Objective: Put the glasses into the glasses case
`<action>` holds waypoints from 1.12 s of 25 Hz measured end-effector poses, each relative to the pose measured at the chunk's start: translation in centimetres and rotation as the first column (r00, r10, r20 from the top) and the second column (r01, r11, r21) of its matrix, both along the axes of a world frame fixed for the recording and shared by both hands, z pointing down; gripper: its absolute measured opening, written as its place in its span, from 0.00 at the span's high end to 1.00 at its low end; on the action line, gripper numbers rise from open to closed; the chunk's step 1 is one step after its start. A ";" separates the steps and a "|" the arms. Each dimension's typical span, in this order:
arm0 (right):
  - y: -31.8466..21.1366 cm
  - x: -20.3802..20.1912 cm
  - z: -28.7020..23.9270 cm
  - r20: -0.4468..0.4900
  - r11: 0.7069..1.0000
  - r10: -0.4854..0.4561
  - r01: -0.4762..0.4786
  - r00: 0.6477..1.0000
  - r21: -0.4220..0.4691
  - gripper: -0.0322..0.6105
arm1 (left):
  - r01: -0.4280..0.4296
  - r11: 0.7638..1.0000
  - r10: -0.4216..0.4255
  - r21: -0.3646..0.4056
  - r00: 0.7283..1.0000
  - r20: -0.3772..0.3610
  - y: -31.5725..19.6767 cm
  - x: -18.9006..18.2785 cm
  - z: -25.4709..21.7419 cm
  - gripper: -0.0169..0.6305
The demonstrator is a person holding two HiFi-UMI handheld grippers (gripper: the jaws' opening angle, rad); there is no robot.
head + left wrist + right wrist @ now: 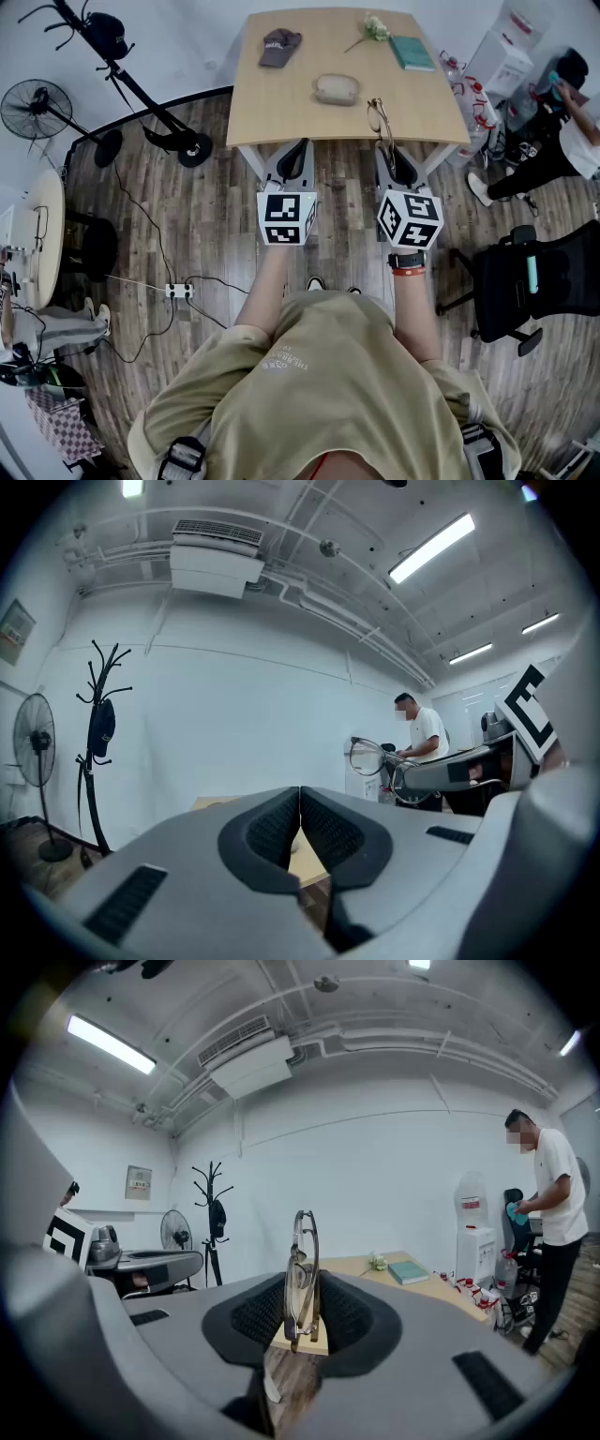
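The folded, thin-framed glasses stand upright between the pads of my right gripper, which is shut on them just off the wooden table's near edge. In the right gripper view the glasses rise edge-on out of the right gripper. A beige oval glasses case lies closed near the table's middle, left of and beyond the glasses. My left gripper hovers level beside the right one, shut, and the left gripper view shows its pads touching with nothing between them. That view also catches the glasses at the right.
On the table lie a grey cap, a white flower and a green book. A coat stand and a fan stand at the left. At the right are a black office chair and a person.
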State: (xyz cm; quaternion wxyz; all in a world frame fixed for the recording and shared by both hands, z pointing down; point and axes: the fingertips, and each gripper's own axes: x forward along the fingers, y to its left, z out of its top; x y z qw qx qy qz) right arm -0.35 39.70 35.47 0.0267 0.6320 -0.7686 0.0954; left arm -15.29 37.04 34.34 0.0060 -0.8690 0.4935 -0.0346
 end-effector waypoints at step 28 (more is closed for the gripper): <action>-19.6 0.7 7.7 0.120 0.992 -0.039 0.054 0.992 -0.118 0.77 | 0.007 0.989 -0.008 -0.149 1.000 -0.010 -19.1 1.5 8.0 0.94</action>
